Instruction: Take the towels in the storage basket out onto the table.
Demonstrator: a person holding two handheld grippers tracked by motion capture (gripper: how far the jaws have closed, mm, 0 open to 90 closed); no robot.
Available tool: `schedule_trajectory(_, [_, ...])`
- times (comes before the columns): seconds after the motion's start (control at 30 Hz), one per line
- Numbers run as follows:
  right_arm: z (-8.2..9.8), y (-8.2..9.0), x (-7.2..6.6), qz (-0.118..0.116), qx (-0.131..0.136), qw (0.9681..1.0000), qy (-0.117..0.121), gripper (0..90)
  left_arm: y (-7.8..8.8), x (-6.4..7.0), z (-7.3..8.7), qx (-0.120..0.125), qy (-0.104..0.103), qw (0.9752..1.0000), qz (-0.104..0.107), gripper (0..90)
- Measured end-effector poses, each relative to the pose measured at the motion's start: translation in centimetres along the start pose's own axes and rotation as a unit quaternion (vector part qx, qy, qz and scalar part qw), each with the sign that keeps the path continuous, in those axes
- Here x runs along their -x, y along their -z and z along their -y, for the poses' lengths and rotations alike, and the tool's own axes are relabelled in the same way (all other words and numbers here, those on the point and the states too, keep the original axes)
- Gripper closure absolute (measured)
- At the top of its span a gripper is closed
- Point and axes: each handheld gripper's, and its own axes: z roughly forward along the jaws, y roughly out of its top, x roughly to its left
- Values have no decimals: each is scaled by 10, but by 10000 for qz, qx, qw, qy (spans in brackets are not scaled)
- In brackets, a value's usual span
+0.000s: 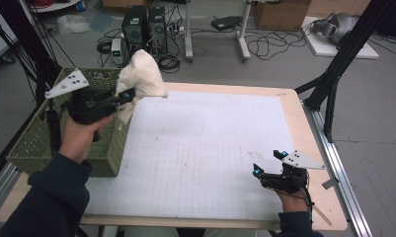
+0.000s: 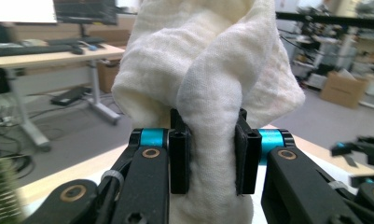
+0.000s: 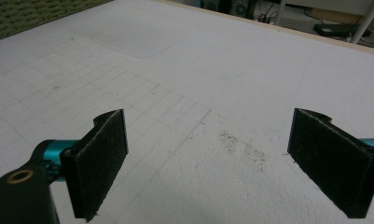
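the left gripper (image 1: 125,96) is clamped on the white cloth (image 1: 142,74), held up in the air just right of the green basket (image 1: 35,143) (bunched, hanging over the mat's (image 1: 210,148) far-left corner), while the right gripper (image 1: 268,163) rests wide open and empty well apart near the front-right.

**No readable text anywhere**

I check all three views fast and find no lettering, brand, number or sign I can read. The white mat (image 1: 210,148) on the table carries only a faint printed grid and a rounded outline, no digits or labels. The cardboard boxes (image 1: 279,14) on the floor past the table show blank faces at this size. The monitor (image 2: 84,10) in the left gripper view is dark and blurred, nothing legible on it.
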Motion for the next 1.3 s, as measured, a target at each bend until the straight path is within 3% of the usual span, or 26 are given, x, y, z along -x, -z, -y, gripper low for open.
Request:
schedule_trajectory(0.23, [0,1,1,11,-4,10000,9,113,-34,29,19,-197,-17,9990,411,723])
schedule_trajectory(0.43, [1,1,1,-4,-18,10000,3,113,-65,49,45,-427,28,9965,724,719])
schedule_trajectory(0.63, [1,1,1,9,-4,10000,25,113,-95,69,74,-843,34,9915,994,715])
schedule_trajectory(0.83, [1,1,1,32,-22,10000,21,113,-114,84,103,-1052,252,9866,1222,710])
schedule_trajectory(0.87, [2,1,1,32,-27,10000,23,113,-120,87,113,-1215,249,9842,1263,708])
schedule_trajectory(0.9, [2,1,1,32,-27,10000,23,113,-120,87,113,-1215,249,9842,1263,707])
schedule_trajectory(1.03, [2,1,2,32,-43,10000,17,113,-133,93,136,-1532,141,9803,1240,704])
schedule_trajectory(1.2, [2,1,3,42,-31,10000,22,113,-143,94,148,-1714,171,9779,1189,696])
schedule_trajectory(1.3, [3,0,2,35,-60,10000,27,113,-150,91,156,-1871,133,9767,1041,674])
